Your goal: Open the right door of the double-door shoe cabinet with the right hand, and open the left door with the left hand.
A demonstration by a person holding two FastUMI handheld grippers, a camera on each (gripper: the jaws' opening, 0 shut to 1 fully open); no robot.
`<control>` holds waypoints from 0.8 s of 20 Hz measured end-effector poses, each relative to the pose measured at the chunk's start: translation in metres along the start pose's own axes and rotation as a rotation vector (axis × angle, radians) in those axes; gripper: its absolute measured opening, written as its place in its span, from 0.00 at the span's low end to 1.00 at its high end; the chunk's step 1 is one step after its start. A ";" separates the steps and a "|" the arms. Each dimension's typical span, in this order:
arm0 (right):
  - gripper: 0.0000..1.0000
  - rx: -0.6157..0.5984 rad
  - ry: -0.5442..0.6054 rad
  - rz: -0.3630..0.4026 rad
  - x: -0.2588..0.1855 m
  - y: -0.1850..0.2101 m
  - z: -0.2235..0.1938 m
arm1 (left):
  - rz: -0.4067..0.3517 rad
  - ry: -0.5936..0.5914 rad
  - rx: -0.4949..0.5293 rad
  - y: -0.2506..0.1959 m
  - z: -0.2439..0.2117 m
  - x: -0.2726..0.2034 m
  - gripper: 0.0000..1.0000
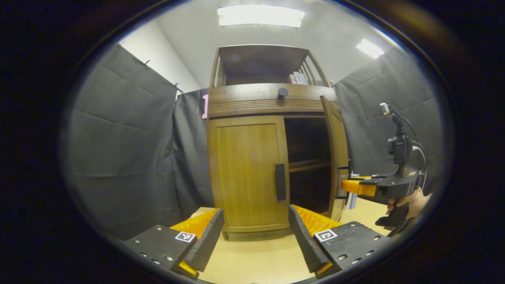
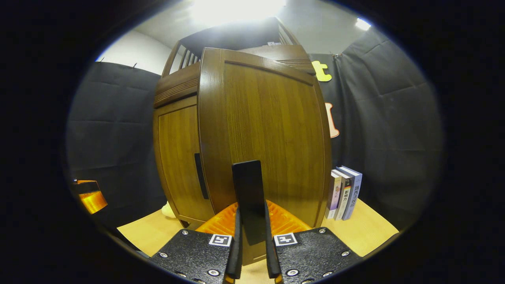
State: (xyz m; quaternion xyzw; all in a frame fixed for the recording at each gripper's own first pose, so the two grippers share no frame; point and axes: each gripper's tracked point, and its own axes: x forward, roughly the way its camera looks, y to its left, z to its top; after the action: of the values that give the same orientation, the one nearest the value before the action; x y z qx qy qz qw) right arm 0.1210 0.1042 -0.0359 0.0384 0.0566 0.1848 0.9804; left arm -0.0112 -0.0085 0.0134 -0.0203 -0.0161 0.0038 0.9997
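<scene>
Pinching the right door's handle, right gripper fingers closed; left gripper gaping.

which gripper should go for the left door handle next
Left. The left gripper is open and faces the closed left door's handle. The right gripper is clamped on the open right door's handle.

The left gripper view faces the brown wooden double-door shoe cabinet from farther back; the right gripper view sits close against its open right door.
</scene>
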 end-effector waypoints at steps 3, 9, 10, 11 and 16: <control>0.25 0.000 0.008 -0.029 -0.011 -0.010 0.001 | -0.026 0.004 0.003 -0.004 -0.002 0.003 0.88; 0.24 -0.026 0.012 -0.096 -0.044 -0.037 0.002 | -0.088 0.002 -0.004 -0.012 -0.003 0.008 0.98; 0.24 -0.030 0.014 -0.106 -0.052 -0.039 0.003 | -0.100 0.002 -0.006 -0.014 -0.003 0.008 0.88; 0.24 -0.027 0.008 -0.115 -0.057 -0.043 0.005 | -0.109 0.002 -0.008 -0.015 -0.002 0.008 0.90; 0.24 -0.014 -0.028 -0.203 -0.074 -0.073 0.019 | -0.161 -0.011 -0.010 -0.029 0.004 0.012 0.98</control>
State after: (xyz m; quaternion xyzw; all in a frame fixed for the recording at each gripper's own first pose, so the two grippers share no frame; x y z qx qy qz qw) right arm 0.0809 0.0077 -0.0168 0.0281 0.0454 0.0846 0.9950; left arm 0.0005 -0.0376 0.0190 -0.0239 -0.0234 -0.0764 0.9965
